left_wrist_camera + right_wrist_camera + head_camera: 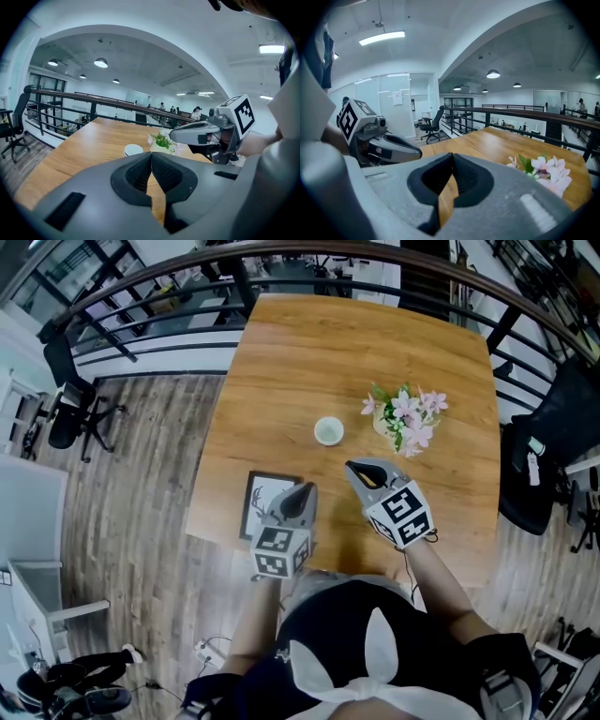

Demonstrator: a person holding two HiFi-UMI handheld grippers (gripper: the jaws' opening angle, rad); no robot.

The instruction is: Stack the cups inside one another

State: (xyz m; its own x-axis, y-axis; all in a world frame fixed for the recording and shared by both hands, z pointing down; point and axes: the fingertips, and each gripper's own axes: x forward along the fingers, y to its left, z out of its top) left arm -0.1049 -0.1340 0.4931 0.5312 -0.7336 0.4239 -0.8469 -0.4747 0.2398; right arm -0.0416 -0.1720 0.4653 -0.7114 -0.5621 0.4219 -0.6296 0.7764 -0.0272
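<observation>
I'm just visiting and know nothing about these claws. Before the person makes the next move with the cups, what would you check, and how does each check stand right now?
1. Left claw empty: ok, jaws together with nothing between.
2. Right claw empty: ok, also shut on nothing.
3. Claws open enough to take a cup: not ok, both are shut.
4. Cup upright on the table: ok, it stands apart from the flowers.
5. Another cup left to stack: cannot tell; only one white cup shows, and whether others sit inside it is unclear.
</observation>
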